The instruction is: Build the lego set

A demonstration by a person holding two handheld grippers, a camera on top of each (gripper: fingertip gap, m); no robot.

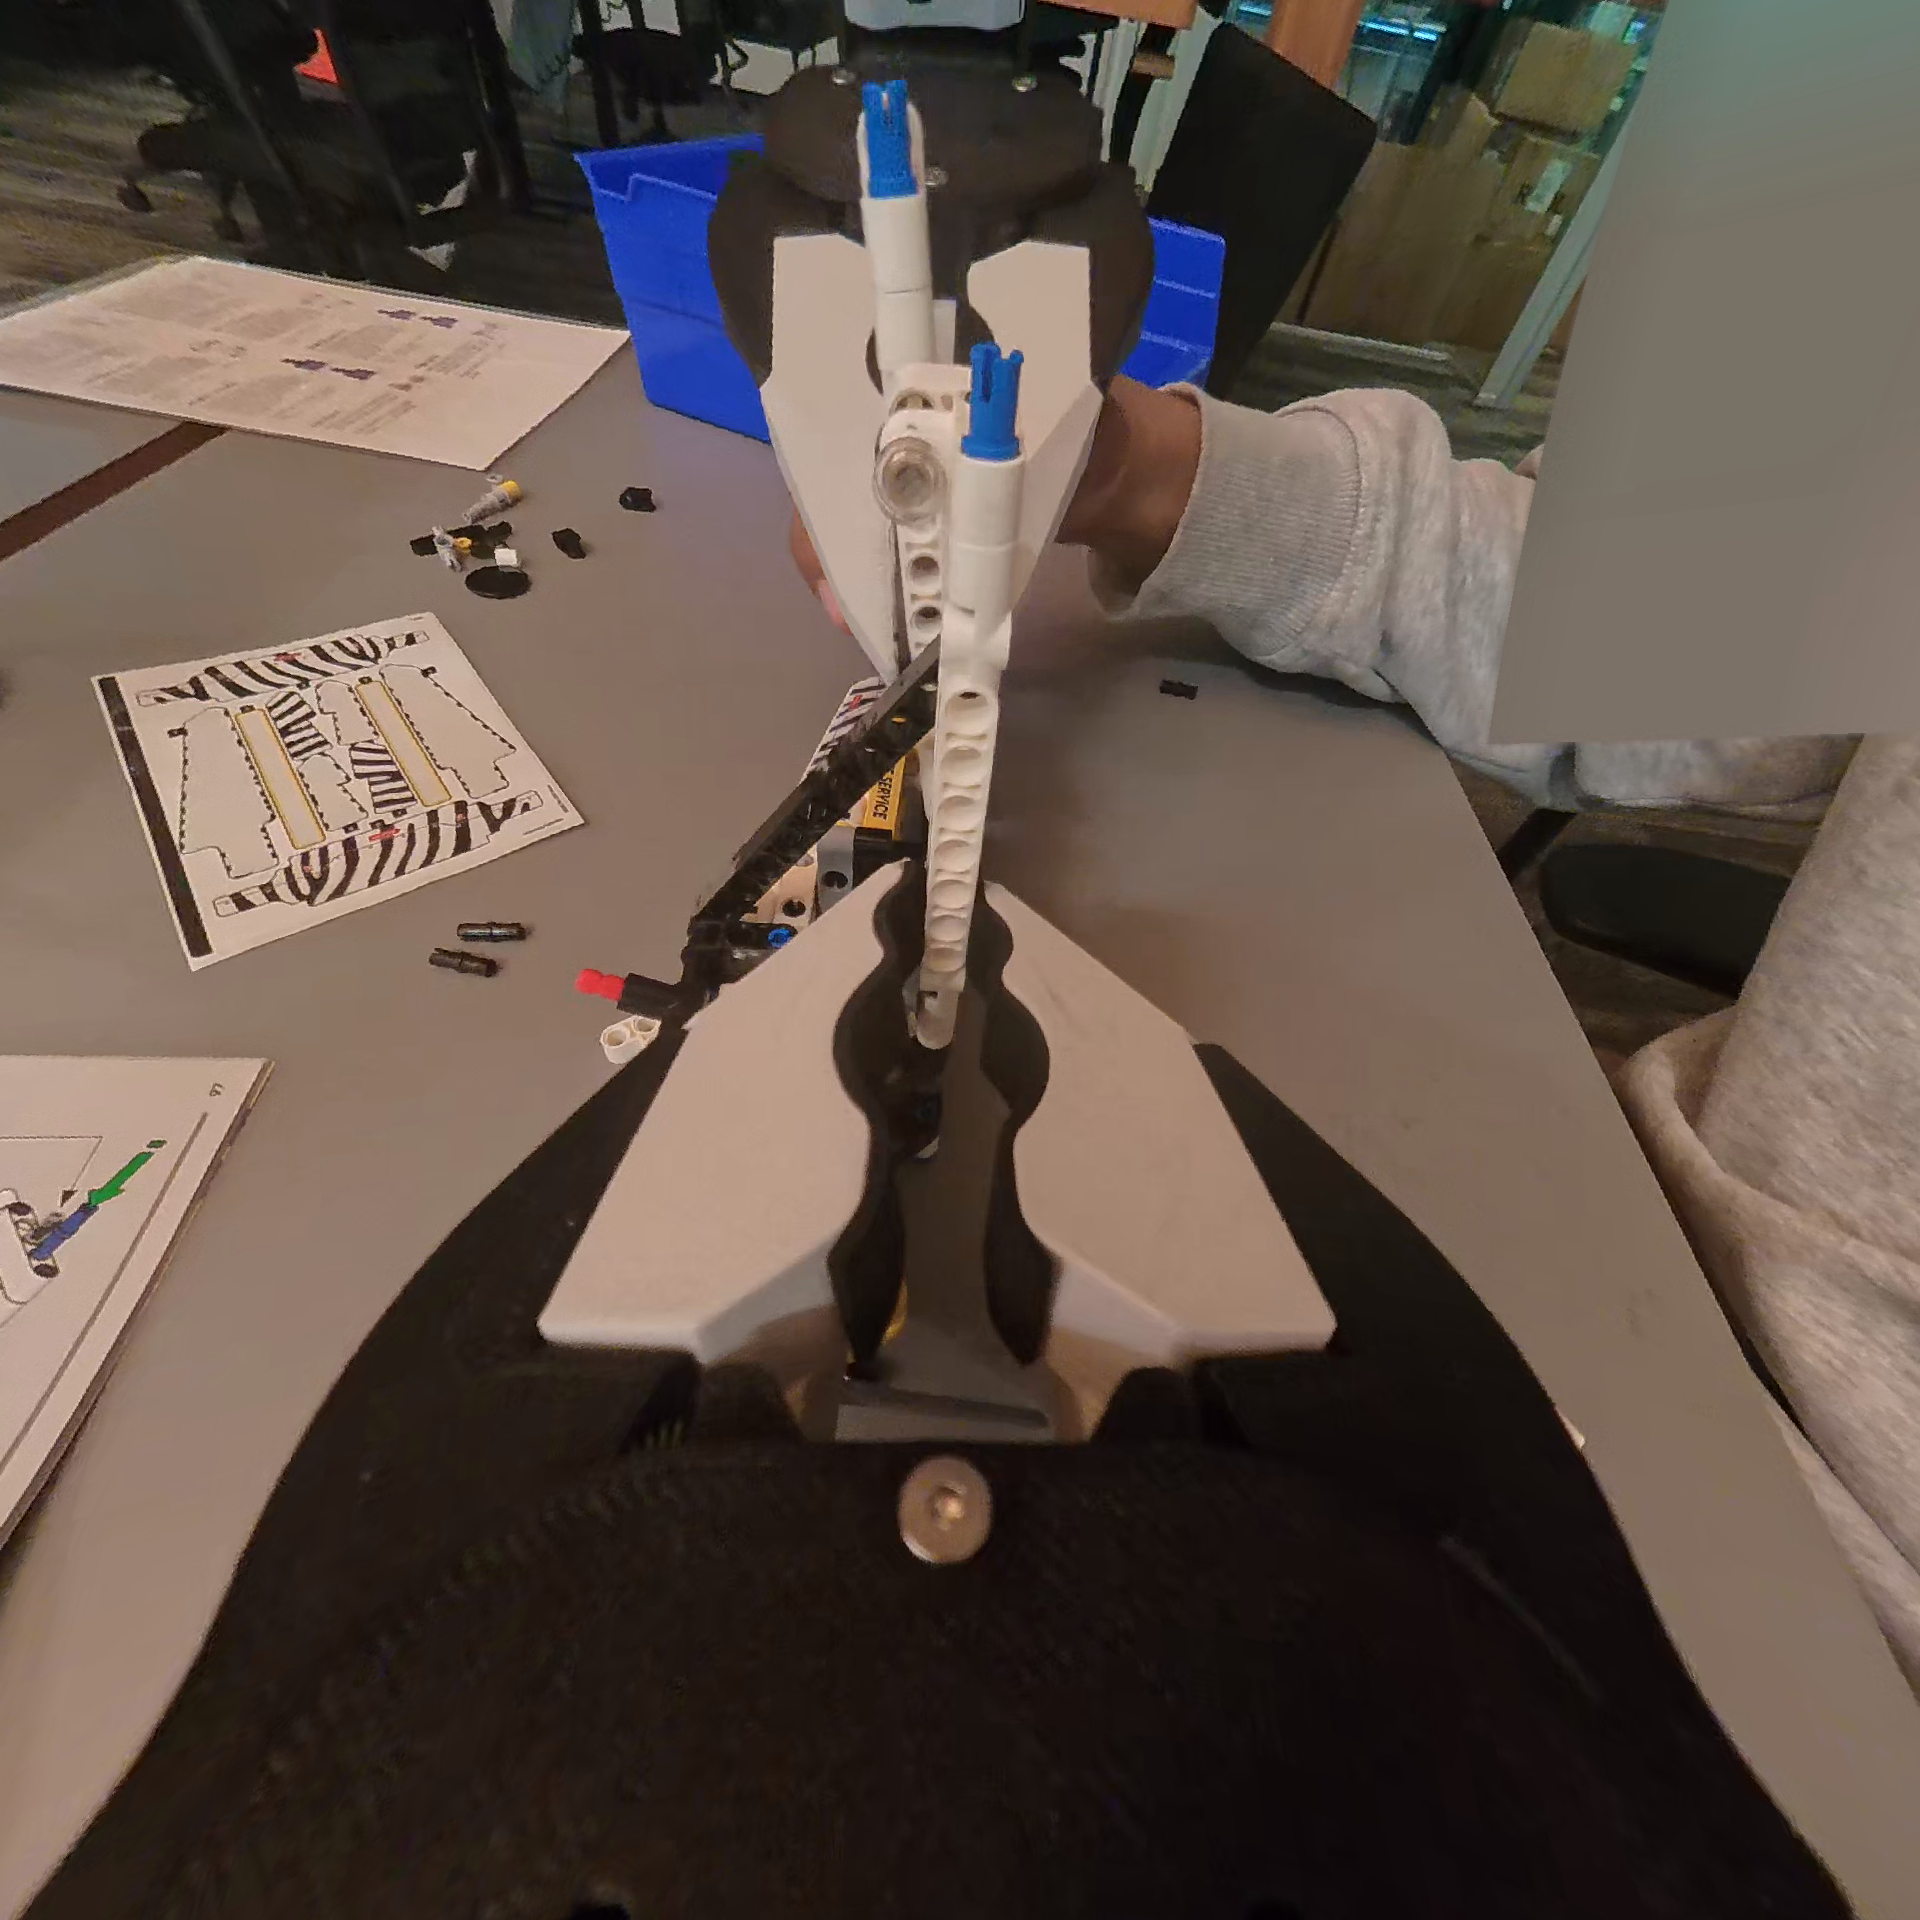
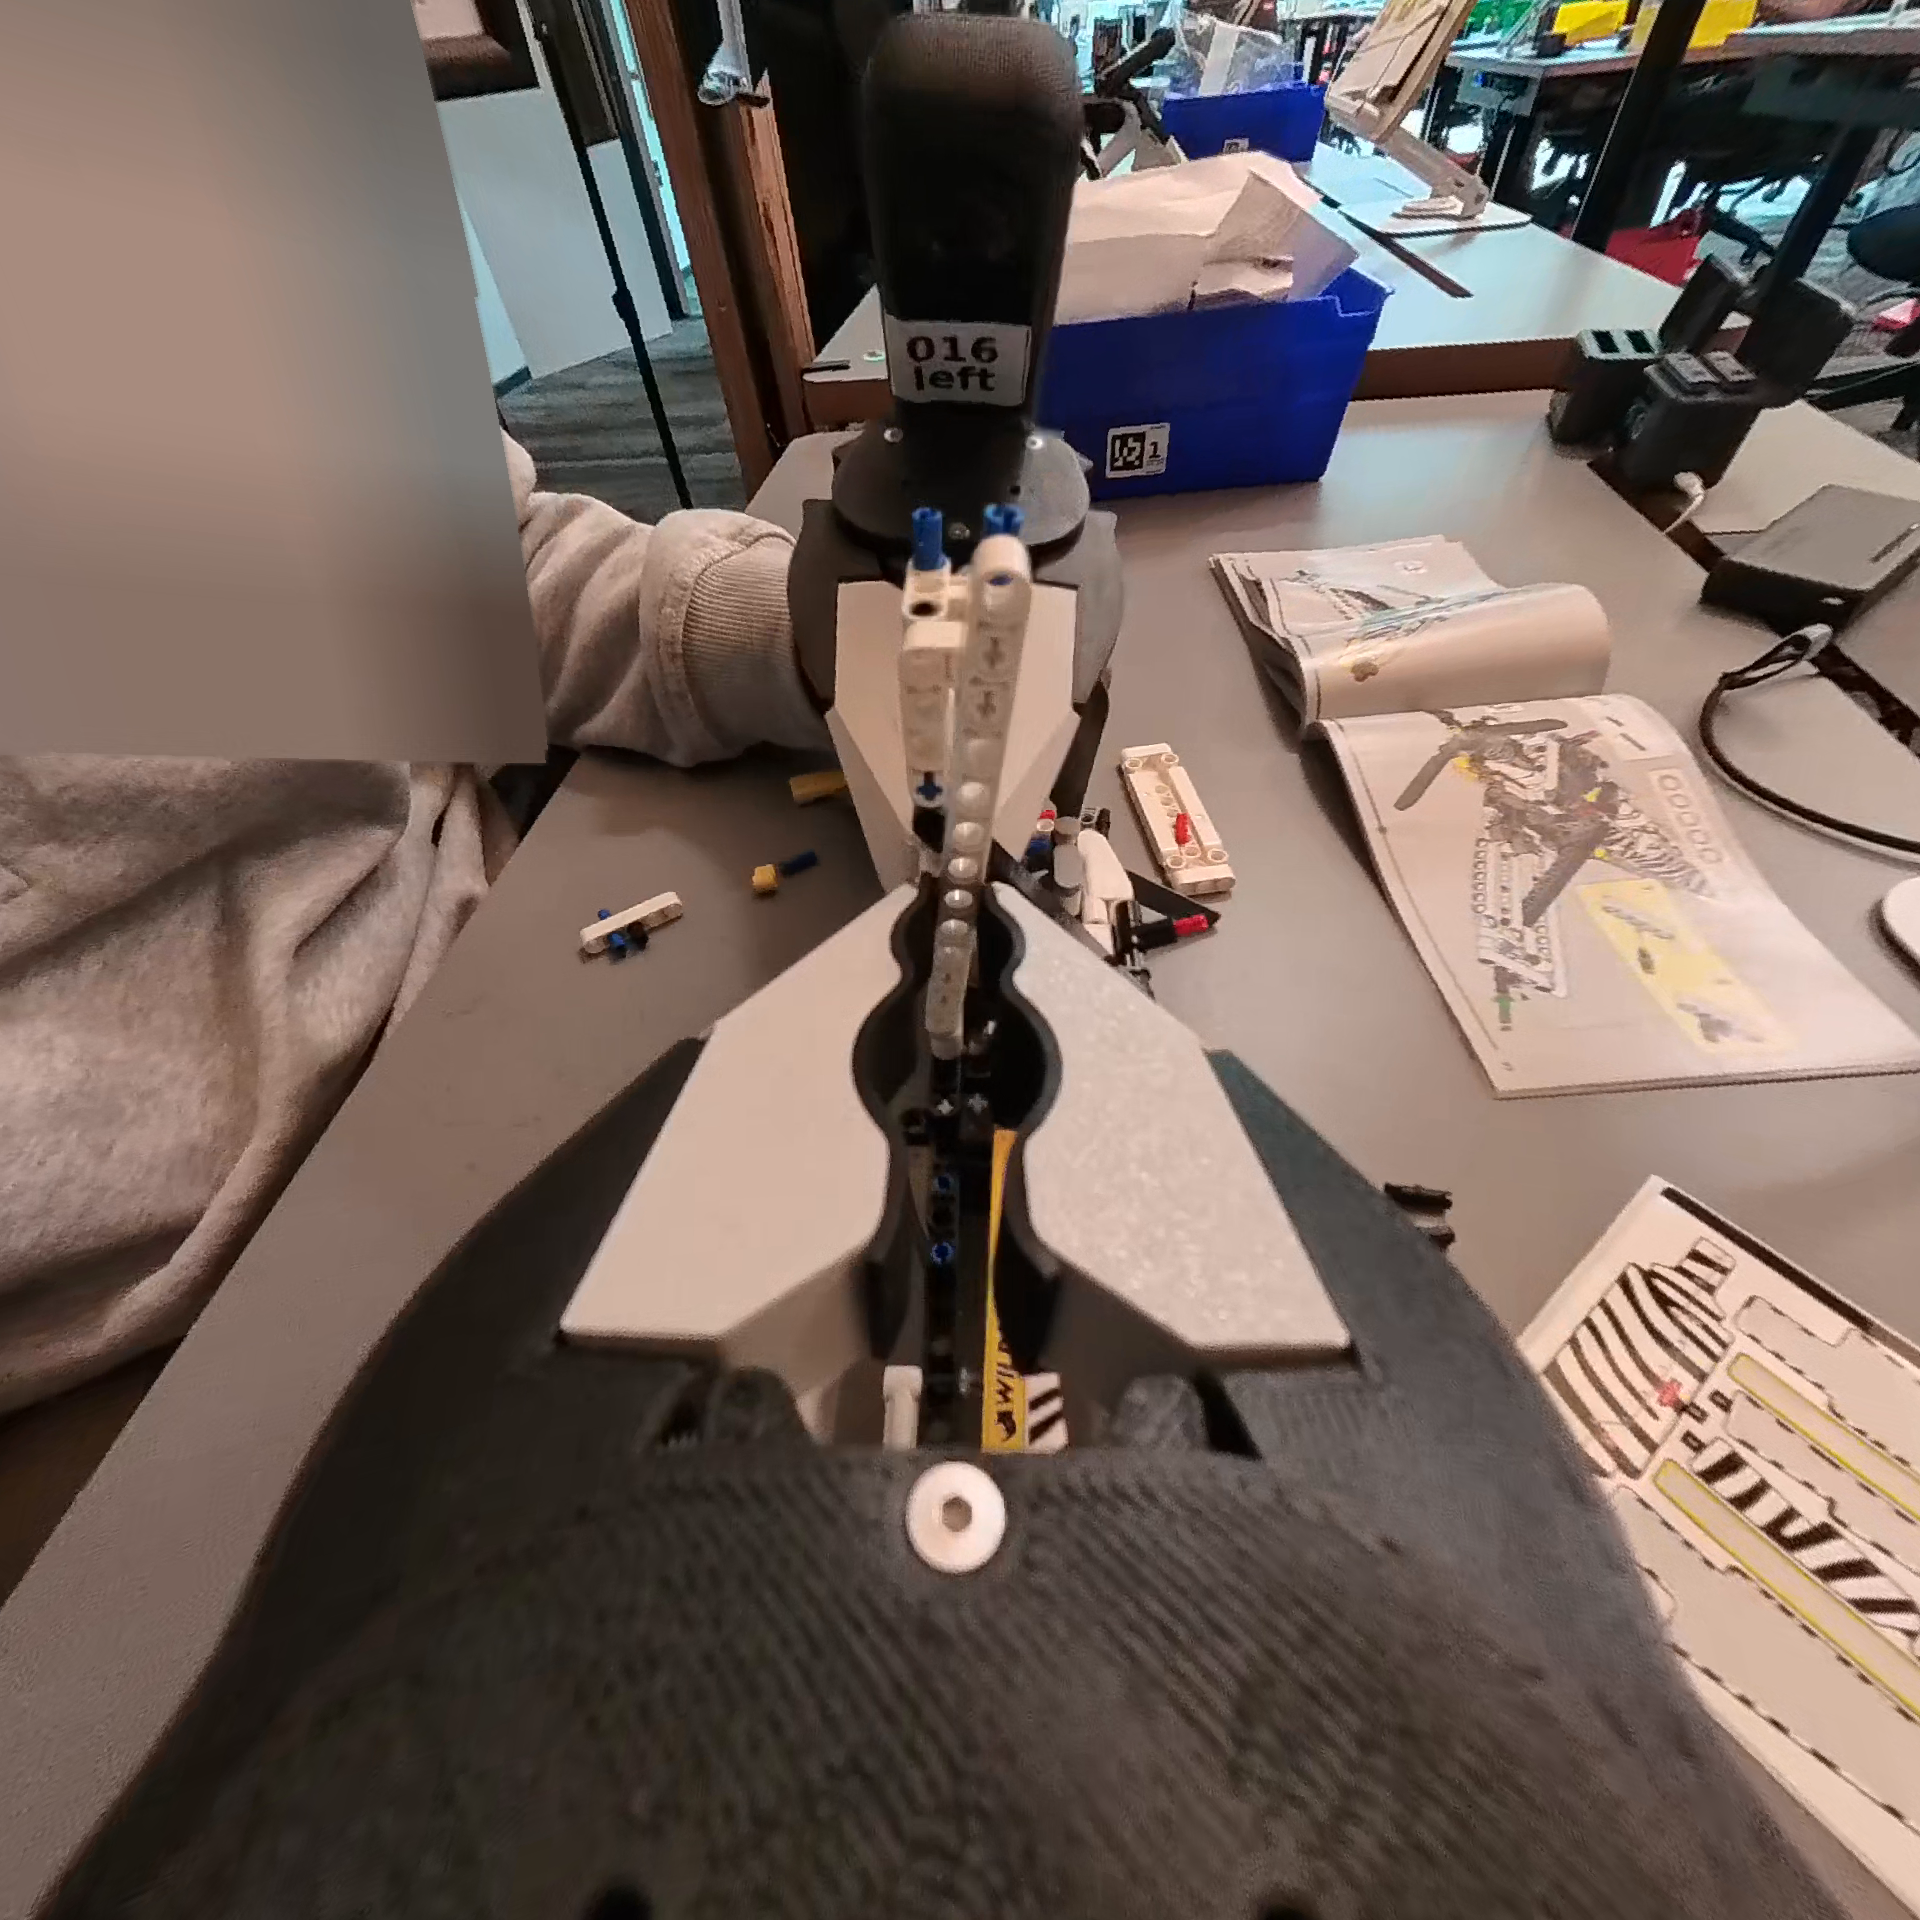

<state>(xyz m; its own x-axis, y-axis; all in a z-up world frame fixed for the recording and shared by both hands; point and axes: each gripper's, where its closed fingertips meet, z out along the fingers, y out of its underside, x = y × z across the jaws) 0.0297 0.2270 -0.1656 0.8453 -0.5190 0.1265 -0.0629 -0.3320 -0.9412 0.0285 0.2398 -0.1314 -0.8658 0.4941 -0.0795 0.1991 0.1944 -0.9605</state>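
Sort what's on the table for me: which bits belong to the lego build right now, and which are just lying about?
In the job:
- white holed beam, both grippers' jaws shut on the assembly it belongs to
- black beam
- left gripper
- right gripper
- open instruction booklet

Lying about:
- zebra sticker sheet
- loose black pins
- blue bin
- white plate piece
- printed paper

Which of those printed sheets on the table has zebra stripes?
The sticker sheet lying nearest the loose black pins; the other papers show only plain text or diagrams.
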